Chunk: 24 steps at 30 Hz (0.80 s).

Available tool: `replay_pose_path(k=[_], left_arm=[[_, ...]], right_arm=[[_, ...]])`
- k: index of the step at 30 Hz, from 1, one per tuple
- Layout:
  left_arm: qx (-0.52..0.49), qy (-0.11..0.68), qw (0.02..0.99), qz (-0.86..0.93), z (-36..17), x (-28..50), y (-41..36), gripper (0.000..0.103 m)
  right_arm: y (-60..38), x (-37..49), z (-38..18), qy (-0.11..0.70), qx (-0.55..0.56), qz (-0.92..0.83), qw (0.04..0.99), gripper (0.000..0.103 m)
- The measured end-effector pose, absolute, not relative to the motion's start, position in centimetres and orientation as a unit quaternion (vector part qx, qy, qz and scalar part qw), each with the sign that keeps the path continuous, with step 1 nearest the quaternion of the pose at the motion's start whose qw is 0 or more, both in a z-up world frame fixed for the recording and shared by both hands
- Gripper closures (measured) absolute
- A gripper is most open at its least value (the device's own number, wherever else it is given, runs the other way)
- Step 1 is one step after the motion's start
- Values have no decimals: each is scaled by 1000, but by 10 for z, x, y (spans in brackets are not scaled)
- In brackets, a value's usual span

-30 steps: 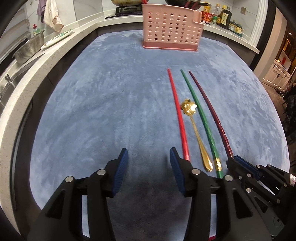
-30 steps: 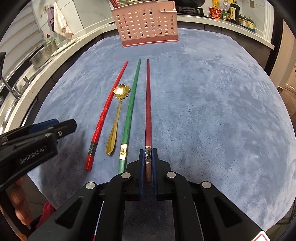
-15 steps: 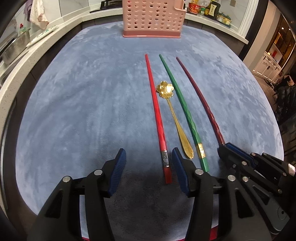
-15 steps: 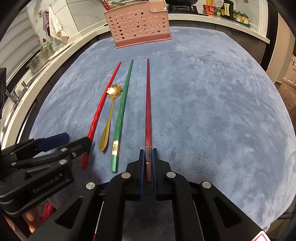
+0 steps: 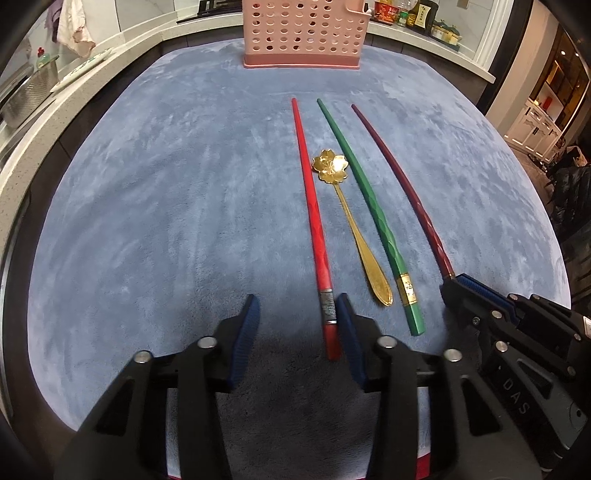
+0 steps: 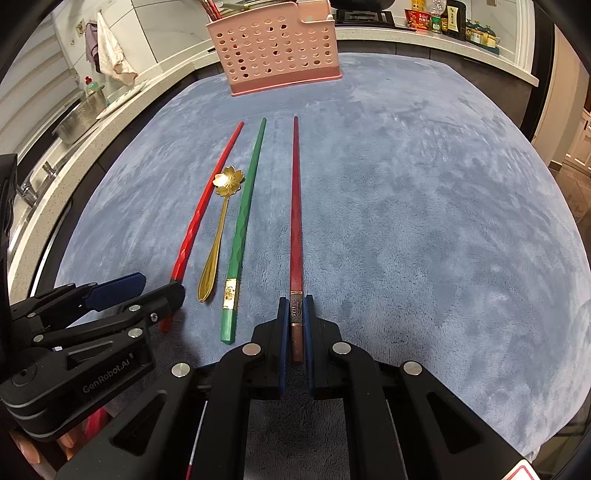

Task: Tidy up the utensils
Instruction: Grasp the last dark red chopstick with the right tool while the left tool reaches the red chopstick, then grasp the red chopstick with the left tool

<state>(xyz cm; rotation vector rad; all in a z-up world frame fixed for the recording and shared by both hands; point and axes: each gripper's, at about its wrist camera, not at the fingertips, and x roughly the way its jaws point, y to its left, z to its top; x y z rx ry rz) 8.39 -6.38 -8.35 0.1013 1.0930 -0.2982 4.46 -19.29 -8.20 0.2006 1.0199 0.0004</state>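
A red chopstick [image 5: 314, 221], a gold flower-bowl spoon [image 5: 354, 229], a green chopstick [image 5: 373, 210] and a dark red chopstick [image 5: 402, 184] lie side by side on the blue mat [image 5: 166, 221]. My left gripper [image 5: 297, 314] is open, low over the mat, with the red chopstick's near end just inside its right finger. My right gripper [image 6: 295, 314] is shut on the near end of the dark red chopstick [image 6: 295, 206], which lies along the mat. A pink perforated utensil basket [image 6: 275, 48] stands at the mat's far edge.
A white counter [image 6: 110, 107] runs along the left with a metal pot [image 6: 79, 118] and a hanging cloth [image 6: 110, 51]. Bottles [image 6: 439, 20] stand on the back counter at the right. The mat's near edge lies just below both grippers.
My left gripper has shifted right, so the red chopstick's near end now lies between its fingers. My right gripper stays shut on the dark red chopstick, which has not visibly lifted.
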Motion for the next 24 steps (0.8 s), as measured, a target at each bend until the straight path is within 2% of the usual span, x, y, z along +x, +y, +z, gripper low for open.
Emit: replay_pose_path(k=[4,5,8,17,24], left_arm=[[47,517,842,-145,-83,83,-63,83],[47,518,842,-147,-82,83,-63,90],[47,518,841,-151,-82,82,-63,95],[41,512,844,-155,-75,81,-63,96],[27,486,859,-159,-45,84,-57,96]], right_arm=[[-193,44,-82,487,96,0,868,96],[-193,44,-82,487,96,0,868,96],[-193,44,-82,487,96,0,868,96],[-193,42,-73,478,101,0,872,96],[-199,43,-44,452,120,-2,884,96]])
